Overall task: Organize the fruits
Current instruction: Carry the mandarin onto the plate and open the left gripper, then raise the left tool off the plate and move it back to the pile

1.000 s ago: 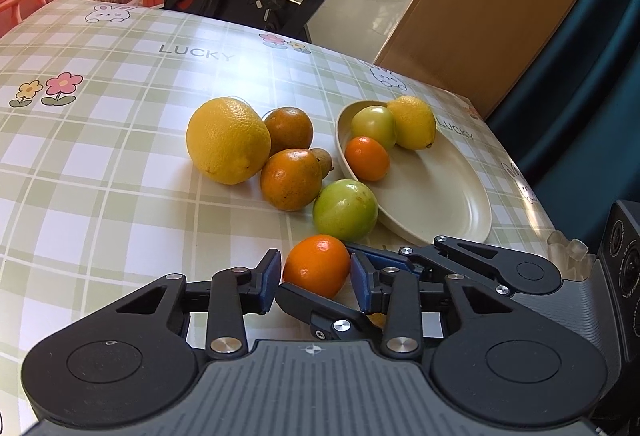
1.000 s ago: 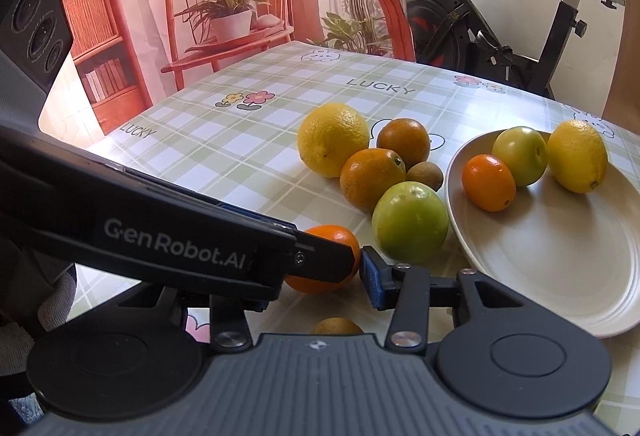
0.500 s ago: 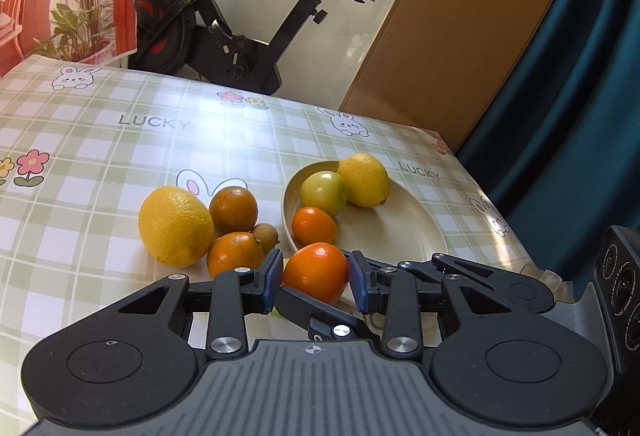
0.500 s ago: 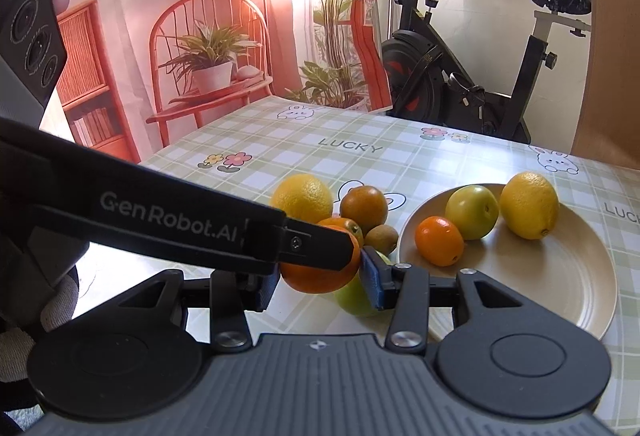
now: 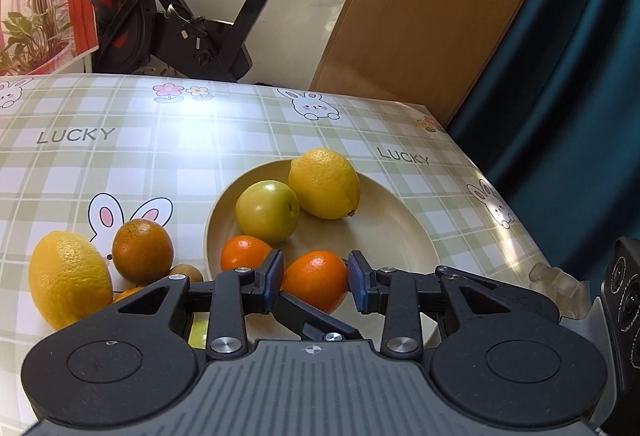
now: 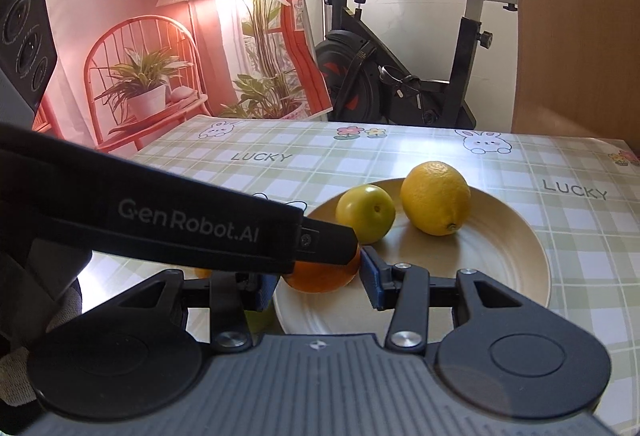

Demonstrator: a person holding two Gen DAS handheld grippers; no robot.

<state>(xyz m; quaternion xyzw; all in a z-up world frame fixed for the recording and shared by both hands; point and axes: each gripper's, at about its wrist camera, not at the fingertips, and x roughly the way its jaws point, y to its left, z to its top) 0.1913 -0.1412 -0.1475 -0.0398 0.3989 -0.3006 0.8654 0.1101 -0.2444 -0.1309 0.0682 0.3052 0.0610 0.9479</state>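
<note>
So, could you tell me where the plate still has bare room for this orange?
The plate's right half is bare, from the lemon to the near rim. Its left side is crowded: green fruit and a small orange sit close together.

Black exercise bike (image 6: 404, 75) against white wall; pink room-scene backdrop (image 6: 160, 35) left; teal curtain (image 5: 560, 75) right; wooden panel (image 5: 432, 15); daylight.

Orange mandarin (image 5: 315, 286) held above cream plate (image 5: 396, 232) holding lemon (image 5: 324, 183), green fruit (image 5: 267, 210), mandarin.
</note>
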